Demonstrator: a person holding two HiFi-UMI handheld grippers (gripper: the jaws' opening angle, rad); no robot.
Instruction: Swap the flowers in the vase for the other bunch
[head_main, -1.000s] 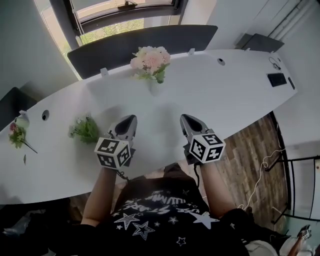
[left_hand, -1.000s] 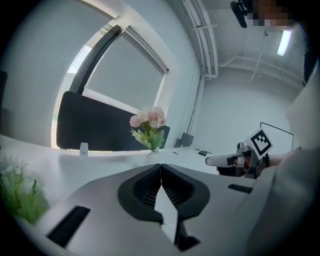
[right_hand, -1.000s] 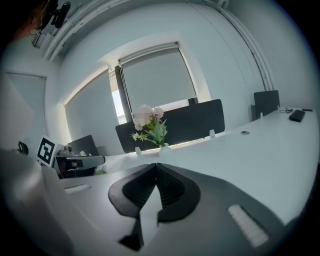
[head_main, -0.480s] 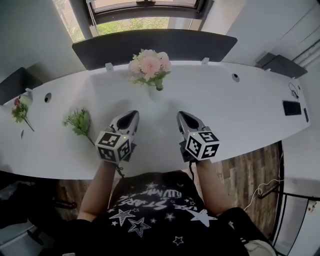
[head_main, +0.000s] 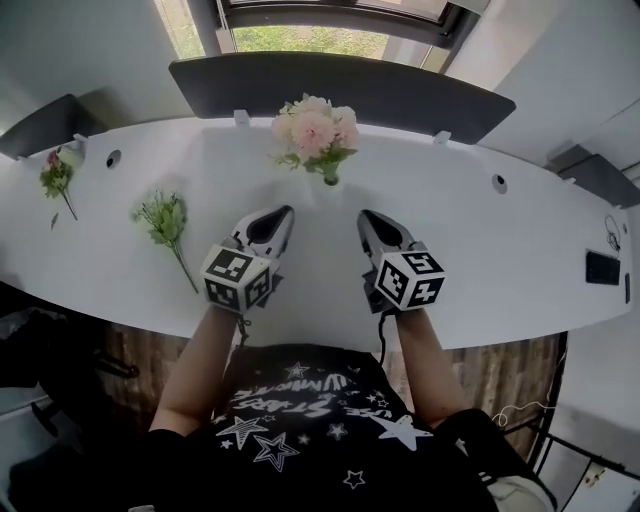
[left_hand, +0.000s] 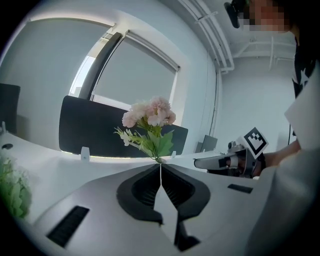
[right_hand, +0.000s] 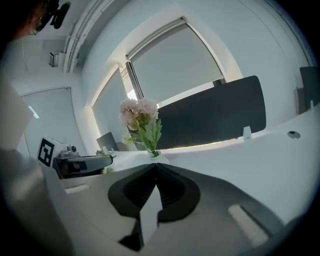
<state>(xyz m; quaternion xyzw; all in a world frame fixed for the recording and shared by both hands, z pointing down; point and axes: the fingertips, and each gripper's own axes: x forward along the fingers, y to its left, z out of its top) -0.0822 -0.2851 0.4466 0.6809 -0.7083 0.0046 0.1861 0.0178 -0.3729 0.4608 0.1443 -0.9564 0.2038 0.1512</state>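
The white vase (right_hand: 155, 156) barely shows against the table (head_main: 500, 250), beneath pink flowers (head_main: 315, 125); the green bunch (head_main: 165, 215) lies left. Left gripper (head_main: 284, 211) and right gripper (head_main: 365, 215) hover before it, jaws together, empty, tilted slightly down.

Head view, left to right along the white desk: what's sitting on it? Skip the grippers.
small red-and-green flower sprig → loose green leafy bunch lying flat → upright pink flower bouquet → flat black rectangular device near the right end
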